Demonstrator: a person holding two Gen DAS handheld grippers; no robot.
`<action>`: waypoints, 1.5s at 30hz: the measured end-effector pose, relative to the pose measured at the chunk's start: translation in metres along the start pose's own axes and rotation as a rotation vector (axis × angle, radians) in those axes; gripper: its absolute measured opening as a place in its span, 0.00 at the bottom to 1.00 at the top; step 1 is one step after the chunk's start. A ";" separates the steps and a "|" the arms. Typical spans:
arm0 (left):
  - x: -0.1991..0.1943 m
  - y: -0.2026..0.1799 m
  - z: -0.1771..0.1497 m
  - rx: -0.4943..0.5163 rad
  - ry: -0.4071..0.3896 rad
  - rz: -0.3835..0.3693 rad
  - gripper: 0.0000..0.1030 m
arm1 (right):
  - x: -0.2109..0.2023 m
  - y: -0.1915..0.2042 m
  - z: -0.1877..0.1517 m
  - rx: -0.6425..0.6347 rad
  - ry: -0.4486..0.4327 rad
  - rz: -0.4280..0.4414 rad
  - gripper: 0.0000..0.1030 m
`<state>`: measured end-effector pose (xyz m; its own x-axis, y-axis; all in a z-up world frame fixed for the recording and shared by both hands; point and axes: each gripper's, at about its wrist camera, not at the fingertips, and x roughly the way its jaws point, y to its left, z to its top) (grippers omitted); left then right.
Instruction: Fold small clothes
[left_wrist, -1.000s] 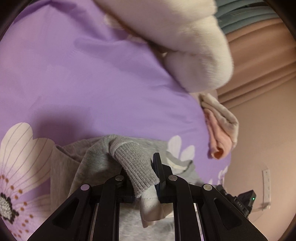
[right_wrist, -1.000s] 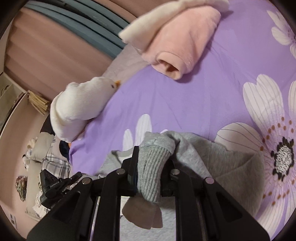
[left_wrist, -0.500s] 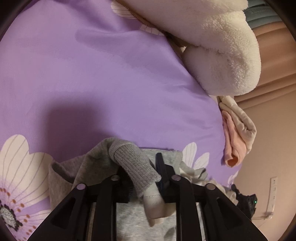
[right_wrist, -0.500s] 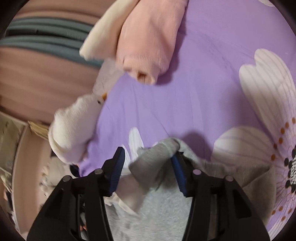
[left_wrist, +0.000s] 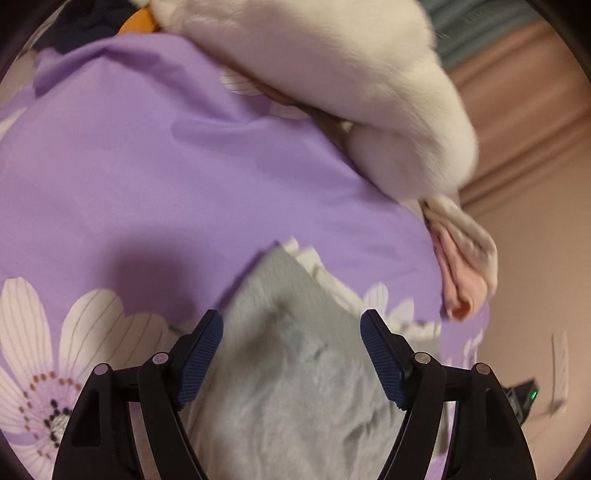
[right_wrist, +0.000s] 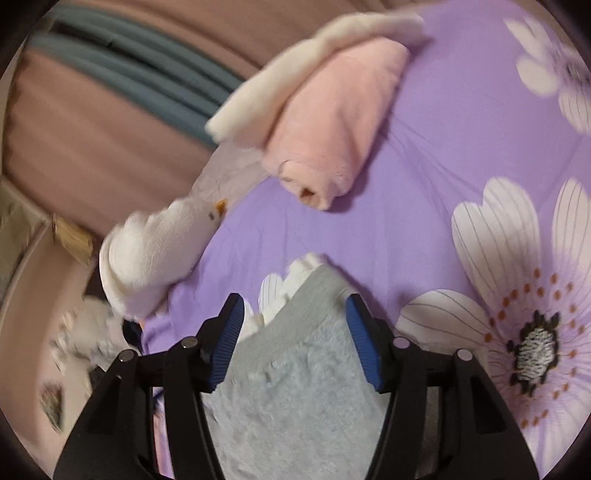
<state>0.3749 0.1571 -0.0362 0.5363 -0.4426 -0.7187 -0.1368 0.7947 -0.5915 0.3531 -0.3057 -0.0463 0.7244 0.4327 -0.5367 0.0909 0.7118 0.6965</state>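
Note:
A small grey garment (left_wrist: 291, 354) lies folded on the purple flowered bedsheet (left_wrist: 147, 177), its fleecy inner side up, with a white edge peeking out at its far end. My left gripper (left_wrist: 291, 347) hovers over it, jaws opening, the cloth below the gap and no pad pressing it. In the right wrist view the same grey garment (right_wrist: 299, 354) lies under my right gripper (right_wrist: 293, 332), whose jaws are also opening and free of the cloth.
A folded pink and cream garment (right_wrist: 332, 122) lies further back on the bedsheet (right_wrist: 424, 206). A white plush bird (right_wrist: 155, 251) rests at the bed's edge, also seen large (left_wrist: 351, 85) in the left view. Curtains (right_wrist: 92, 122) hang behind.
Both grippers held grey ribbed cuffs a second ago and have let them go. Their jaws have spread and both have drawn back a little. The sleeves now lie folded flat on the garment.

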 end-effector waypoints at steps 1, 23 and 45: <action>-0.004 -0.002 -0.010 0.031 -0.002 -0.007 0.73 | -0.001 0.006 -0.005 -0.049 0.013 -0.014 0.56; -0.006 0.009 -0.147 0.349 0.118 0.069 0.73 | -0.003 0.002 -0.138 -0.594 0.226 -0.357 0.19; -0.053 0.082 -0.157 -0.058 0.072 -0.159 0.78 | -0.056 0.041 -0.183 -0.532 0.156 -0.074 0.58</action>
<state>0.2047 0.1808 -0.1042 0.4945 -0.5908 -0.6375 -0.1040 0.6880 -0.7183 0.1910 -0.1992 -0.0749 0.6156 0.4190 -0.6674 -0.2488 0.9070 0.3398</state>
